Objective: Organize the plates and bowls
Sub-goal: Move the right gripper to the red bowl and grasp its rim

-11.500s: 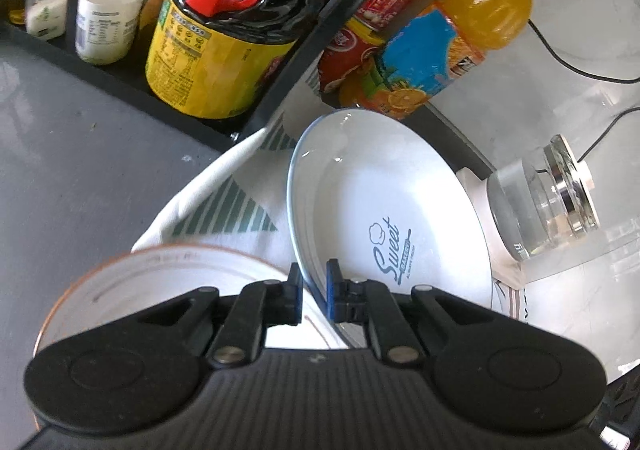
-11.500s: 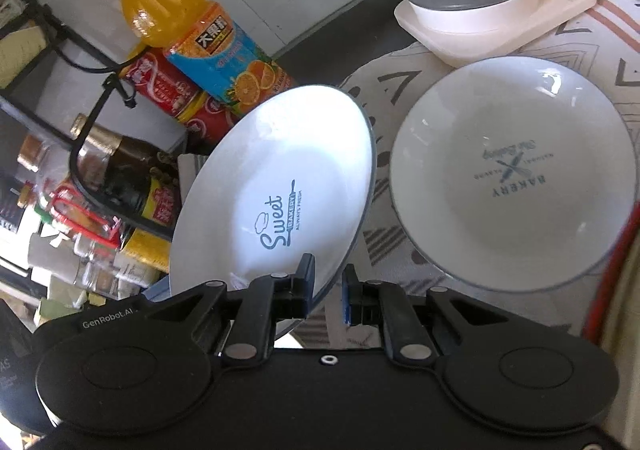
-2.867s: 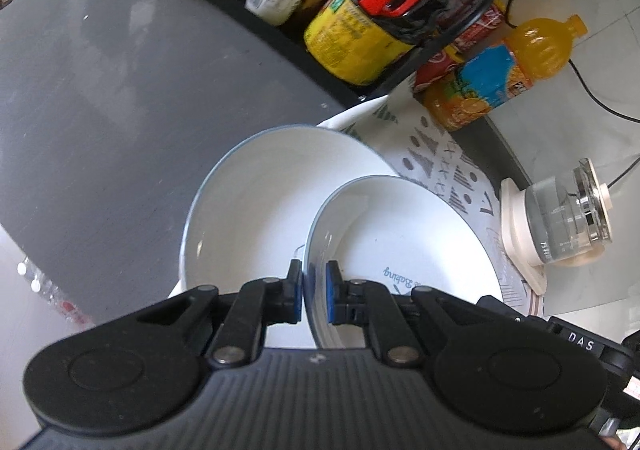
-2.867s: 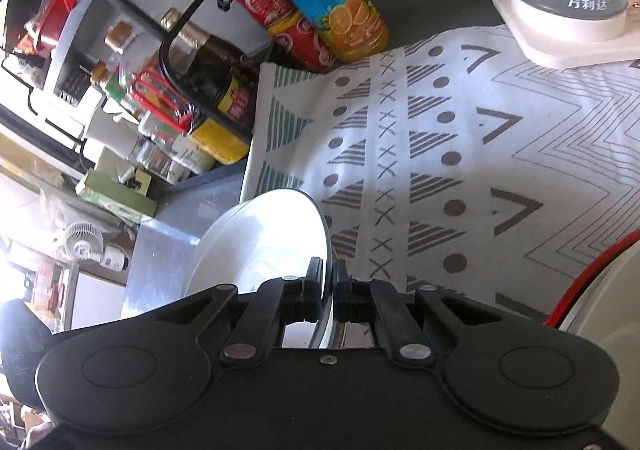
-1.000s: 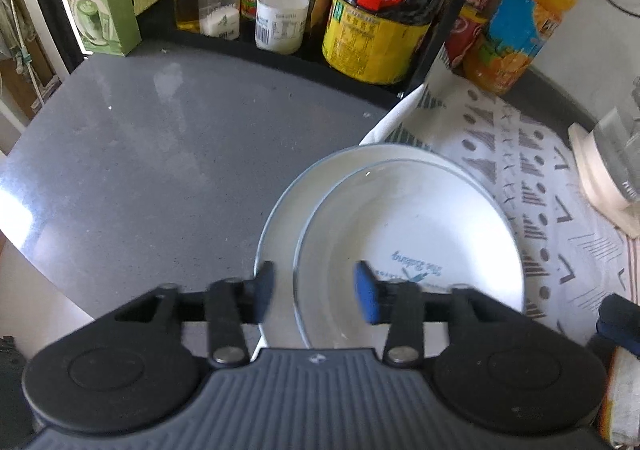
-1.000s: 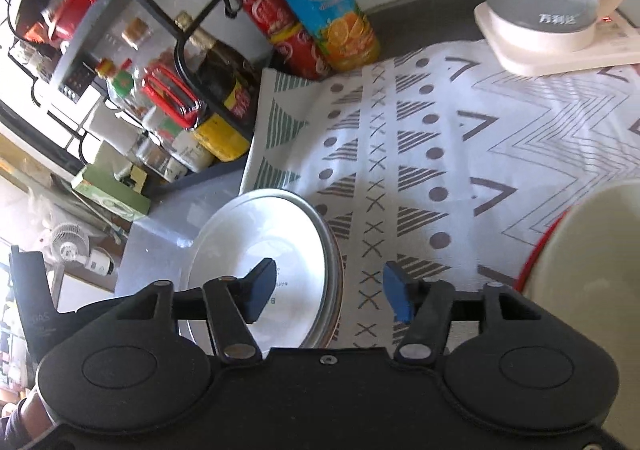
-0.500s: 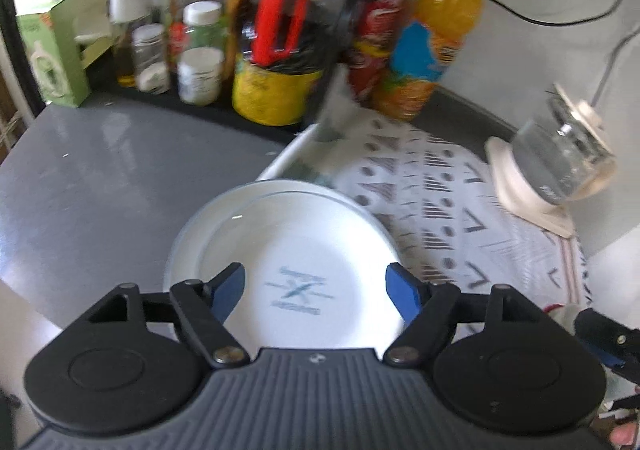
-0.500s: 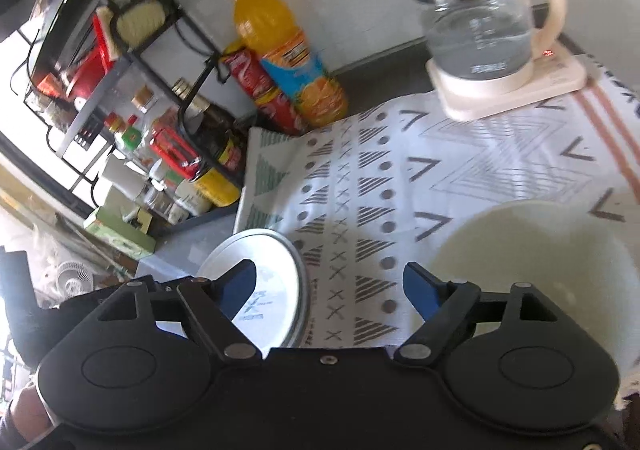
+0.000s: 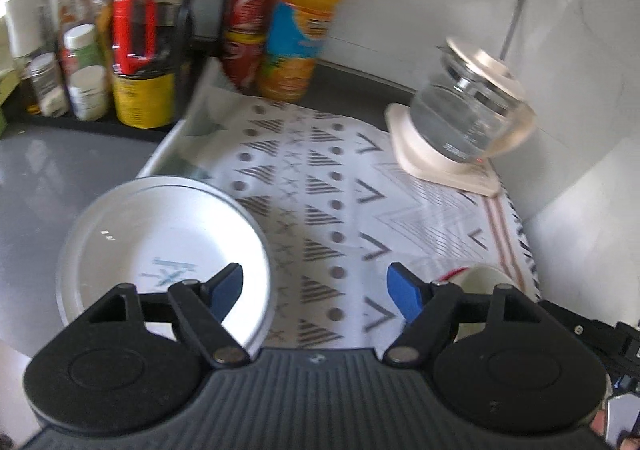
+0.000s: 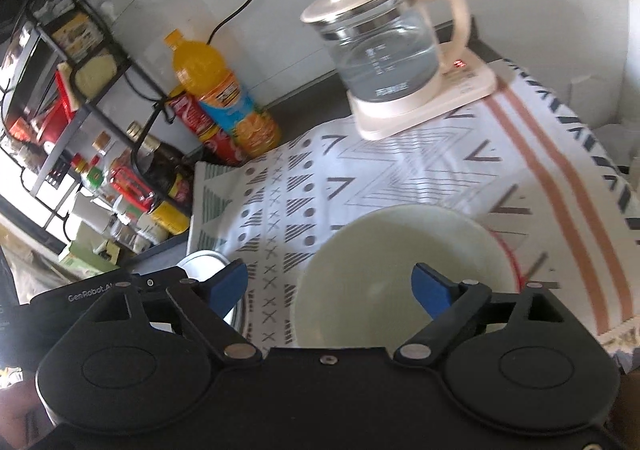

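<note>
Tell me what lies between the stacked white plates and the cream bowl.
Only the patterned cloth lies between the white plates and the cream bowl; nothing stands on that stretch. The right wrist view shows it best.

Grey worktop (image 9: 52, 169) w/ patterned cloth (image 10: 400, 177) over right part, backed by white tiled wall (image 9: 420, 17). Black wire rack (image 10: 80, 61) at left. Bright daylight throughout.
</note>
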Motion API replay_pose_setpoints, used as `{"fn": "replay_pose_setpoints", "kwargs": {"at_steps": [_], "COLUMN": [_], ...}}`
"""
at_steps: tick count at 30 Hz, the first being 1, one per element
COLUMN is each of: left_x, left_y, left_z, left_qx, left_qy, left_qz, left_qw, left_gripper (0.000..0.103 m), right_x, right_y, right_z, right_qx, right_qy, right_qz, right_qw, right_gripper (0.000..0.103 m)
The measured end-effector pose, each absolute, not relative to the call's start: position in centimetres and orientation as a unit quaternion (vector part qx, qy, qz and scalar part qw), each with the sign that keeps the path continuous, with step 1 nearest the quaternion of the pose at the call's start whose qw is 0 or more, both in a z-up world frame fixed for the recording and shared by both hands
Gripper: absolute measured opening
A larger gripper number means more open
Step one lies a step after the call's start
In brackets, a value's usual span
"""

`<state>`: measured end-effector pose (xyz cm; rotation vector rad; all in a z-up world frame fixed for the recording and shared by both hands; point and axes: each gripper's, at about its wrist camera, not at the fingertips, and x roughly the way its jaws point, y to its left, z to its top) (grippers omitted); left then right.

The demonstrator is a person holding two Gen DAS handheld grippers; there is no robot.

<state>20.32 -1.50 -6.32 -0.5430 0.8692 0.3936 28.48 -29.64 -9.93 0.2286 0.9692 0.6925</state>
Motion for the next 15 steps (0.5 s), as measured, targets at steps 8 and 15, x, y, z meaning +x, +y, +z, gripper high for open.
{"fn": "replay_pose_setpoints", "kwargs": {"at_steps": [8, 15], "left_x": [22.4, 23.9], "left_y": [-4.8, -7.2], "left_z": [-6.3, -7.6], "left_qx": [-0.251, -0.249], "left_qy": [0.423, 0.435], "left_qz": [0.143, 0.106], "left_qw": [0.859, 0.859], "left_gripper": [0.077, 0.077], "right_x": [29.0, 29.3], "right_y": [-33.0, -35.4], "right_z": [-10.0, -11.3], "right_qx": [0.119, 0.123], "right_qy": [0.448, 0.456], "right_qz": [0.292, 0.260], "right_qw": [0.836, 0.843], "right_gripper": [0.090, 0.090]}}
